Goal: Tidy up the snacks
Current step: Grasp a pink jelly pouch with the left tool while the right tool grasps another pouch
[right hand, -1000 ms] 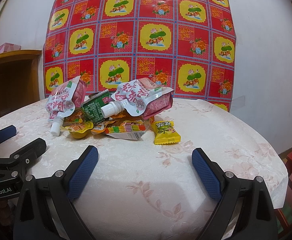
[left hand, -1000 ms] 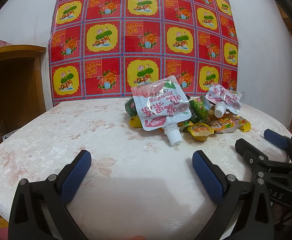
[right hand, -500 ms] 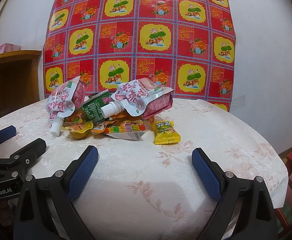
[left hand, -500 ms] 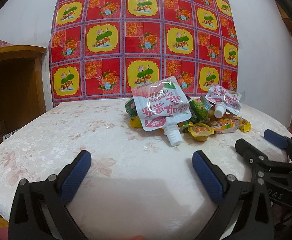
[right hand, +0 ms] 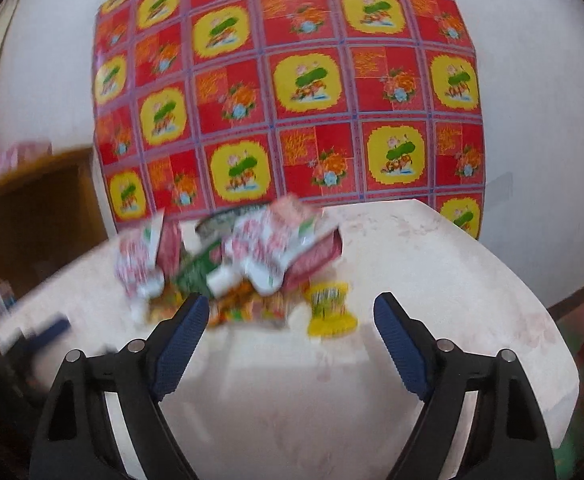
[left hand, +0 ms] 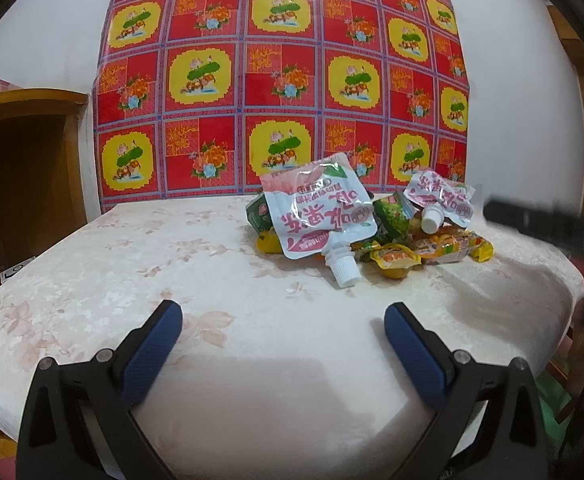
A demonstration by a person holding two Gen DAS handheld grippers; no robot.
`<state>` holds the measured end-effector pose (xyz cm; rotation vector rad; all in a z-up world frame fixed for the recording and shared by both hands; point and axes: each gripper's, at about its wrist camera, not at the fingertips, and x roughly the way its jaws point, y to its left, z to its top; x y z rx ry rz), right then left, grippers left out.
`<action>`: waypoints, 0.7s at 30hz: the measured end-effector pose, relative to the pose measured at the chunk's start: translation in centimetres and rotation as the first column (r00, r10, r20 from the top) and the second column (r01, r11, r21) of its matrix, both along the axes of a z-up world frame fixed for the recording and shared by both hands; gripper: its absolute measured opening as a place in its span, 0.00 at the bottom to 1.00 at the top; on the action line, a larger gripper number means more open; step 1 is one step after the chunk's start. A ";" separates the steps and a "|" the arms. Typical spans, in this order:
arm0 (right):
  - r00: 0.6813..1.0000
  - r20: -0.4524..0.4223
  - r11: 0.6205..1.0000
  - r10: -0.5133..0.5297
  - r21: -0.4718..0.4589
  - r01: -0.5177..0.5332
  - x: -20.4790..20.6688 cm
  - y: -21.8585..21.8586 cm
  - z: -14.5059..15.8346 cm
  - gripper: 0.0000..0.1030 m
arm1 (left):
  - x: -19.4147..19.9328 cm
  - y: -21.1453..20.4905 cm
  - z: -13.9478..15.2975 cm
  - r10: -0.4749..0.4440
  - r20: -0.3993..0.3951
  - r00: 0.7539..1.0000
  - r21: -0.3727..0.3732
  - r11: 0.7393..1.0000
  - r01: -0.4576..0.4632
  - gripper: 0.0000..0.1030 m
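**Snack heap untouched; both grippers standing off**

Jaws on both tools are standing spread wide, gripping nothing. Left gripper point(left hand: 283, 330) is hovering low over bare table point(left hand: 132, 264), with the snack pile point(left hand: 368, 224) sitting right of centre in its view, well apart from the blue pads. A pink spouted pouch point(left hand: 318, 210) is leaning on top of the heap, cap pointing toward the camera, making it the easiest first pick in my judgement. Right gripper point(right hand: 291, 330) is pointing down at the same pile; that view is blurring heavily, suggesting motion. A yellow packet point(right hand: 329, 308) is lying just between its pads. No sorting appears done yet.
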<state>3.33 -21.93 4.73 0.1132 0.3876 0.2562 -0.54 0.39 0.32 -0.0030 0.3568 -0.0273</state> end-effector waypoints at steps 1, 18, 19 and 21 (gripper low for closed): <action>1.000 -0.019 1.000 0.000 0.021 0.000 0.6 -0.2 0.5 0.84 | 0.0 0.0 0.0 -0.002 -0.004 1.000 -0.002 1.000 0.002 1.00; 0.997 -0.074 0.998 -0.025 0.062 0.030 4.8 0.7 1.9 0.84 | 3.3 1.4 7.5 -0.083 -0.045 0.996 -0.099 0.992 0.078 0.97; 0.996 -0.082 0.997 -0.023 0.075 0.029 4.9 0.5 1.8 0.84 | 4.6 1.3 7.7 -0.089 -0.071 0.994 -0.109 0.991 0.081 0.97; 0.996 -0.091 0.994 -0.013 0.106 0.023 5.0 0.0 1.8 0.84 | 7.5 0.9 7.7 -0.114 -0.130 0.985 -0.133 0.986 0.096 0.97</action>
